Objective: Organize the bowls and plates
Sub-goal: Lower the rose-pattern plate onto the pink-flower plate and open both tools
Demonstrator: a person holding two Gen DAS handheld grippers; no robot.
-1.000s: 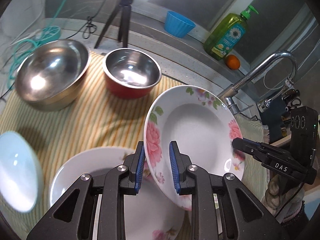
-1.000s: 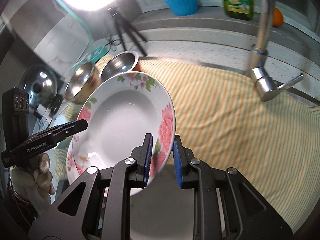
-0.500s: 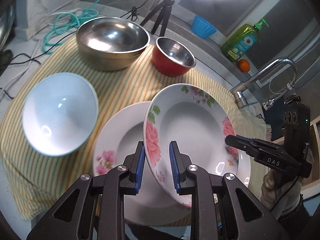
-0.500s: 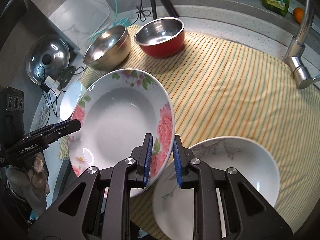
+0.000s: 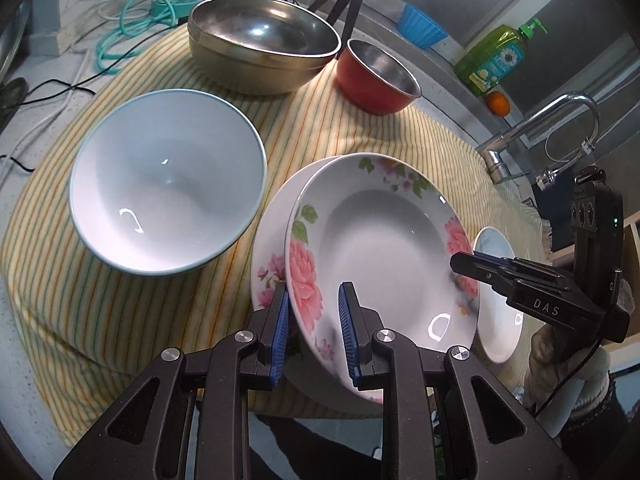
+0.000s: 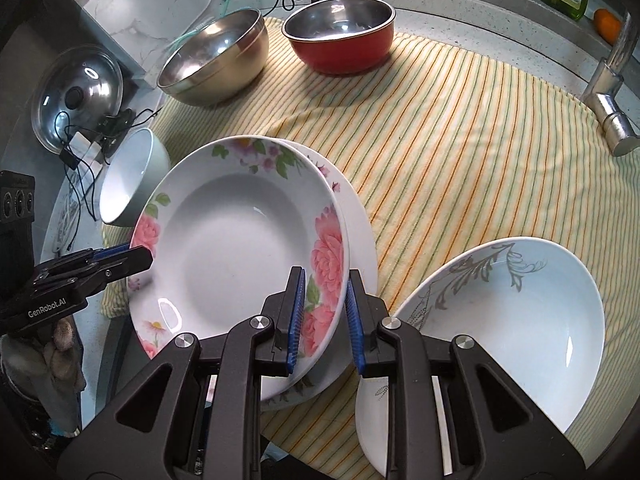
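Your left tongs (image 5: 313,322) are clamped on the near left rim of the rose plate (image 5: 384,256), and your right tongs (image 6: 325,314) are clamped on its near right rim, so the plate is carried between both, tilted with its far edge raised. In each wrist view the opposite tongs appear at the plate's far side, pinching the rim. Directly beneath the rose plate lies a second floral plate (image 6: 360,224), resting on the striped cloth (image 6: 460,128) that covers the desk (image 5: 16,344); whether the two plates touch cannot be told, though the upper one overlaps almost all of the lower. To the right of this pair, in the right wrist view, sits a white dish with a grey leaf pattern (image 6: 516,336), just beside the lower plate. To the left, in the left wrist view, a pale blue bowl (image 5: 168,184) stands upright on the cloth near the plates. At the far edge of the cloth stand a large steel bowl (image 5: 260,40) on the left and a red bowl (image 5: 376,76) with a steel inside on the right, close together. Beyond them, on the ledge, are a blue cup (image 5: 422,30), a green soap bottle (image 5: 496,60) and an orange (image 5: 498,103); a tap (image 5: 536,136) rises at the far right. A glass pot lid (image 6: 76,96) lies off the cloth at the far left.
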